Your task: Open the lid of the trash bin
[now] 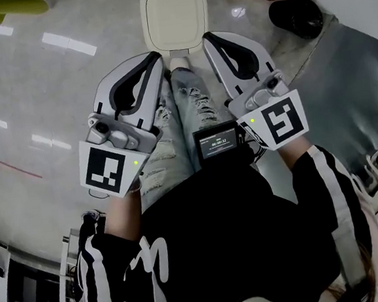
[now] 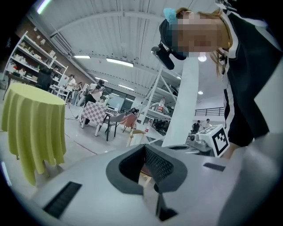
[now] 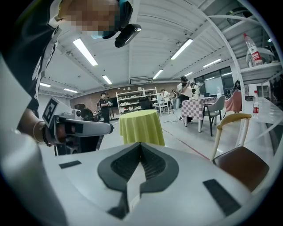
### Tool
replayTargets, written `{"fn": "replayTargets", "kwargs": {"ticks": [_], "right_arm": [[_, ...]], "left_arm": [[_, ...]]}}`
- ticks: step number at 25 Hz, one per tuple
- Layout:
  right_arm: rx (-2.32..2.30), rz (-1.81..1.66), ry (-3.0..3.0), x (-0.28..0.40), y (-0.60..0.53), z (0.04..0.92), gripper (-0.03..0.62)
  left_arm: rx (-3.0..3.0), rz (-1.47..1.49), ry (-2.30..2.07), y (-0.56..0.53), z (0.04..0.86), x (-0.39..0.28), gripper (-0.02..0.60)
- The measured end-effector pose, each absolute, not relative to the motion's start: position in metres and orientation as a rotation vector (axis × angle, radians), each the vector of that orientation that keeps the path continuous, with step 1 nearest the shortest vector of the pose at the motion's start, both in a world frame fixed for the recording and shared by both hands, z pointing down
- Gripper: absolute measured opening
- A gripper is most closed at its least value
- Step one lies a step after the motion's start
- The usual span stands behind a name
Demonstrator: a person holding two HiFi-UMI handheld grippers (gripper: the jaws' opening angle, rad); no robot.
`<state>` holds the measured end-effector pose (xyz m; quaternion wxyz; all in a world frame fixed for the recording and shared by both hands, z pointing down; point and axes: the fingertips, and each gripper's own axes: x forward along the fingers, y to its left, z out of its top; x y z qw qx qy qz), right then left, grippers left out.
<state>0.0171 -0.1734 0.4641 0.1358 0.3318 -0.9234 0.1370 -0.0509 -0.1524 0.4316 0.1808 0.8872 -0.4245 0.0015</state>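
The trash bin (image 1: pixel 174 13) stands on the floor just ahead of the person's feet, its cream lid down and flat. My left gripper (image 1: pixel 156 59) hangs beside the bin's near left corner, shut, with nothing in it. At the near right corner my right gripper (image 1: pixel 207 39) is likewise shut and holds nothing. Neither touches the lid. In the left gripper view the left gripper (image 2: pixel 144 146) shows its dark pads closed tip to tip; the right gripper (image 3: pixel 140 145) looks the same in the right gripper view. The bin does not show in either gripper view.
A yellow-green draped round table (image 2: pixel 33 123) stands to the left, seen too as the table (image 3: pixel 140 126). A chair with a brown seat (image 3: pixel 241 163) is on the right, near a black object (image 1: pixel 296 16). A small screen (image 1: pixel 217 141) hangs at the person's waist.
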Motion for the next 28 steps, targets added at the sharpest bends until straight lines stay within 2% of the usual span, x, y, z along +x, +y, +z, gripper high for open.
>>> {"fn": "replayTargets", "kwargs": {"ticks": [19, 28], "right_arm": [[0.964, 0.406, -2.623, 0.011, -0.172, 0.514, 0.005], [0.956, 0.408, -2.609, 0.007, -0.172, 0.536, 0.005]], "left_arm": [[2.431, 0.123, -1.19, -0.158, 0.502, -0.046, 0.008], [2.461, 0.302, -1.214, -0.153, 0.54, -0.041, 0.008]]}}
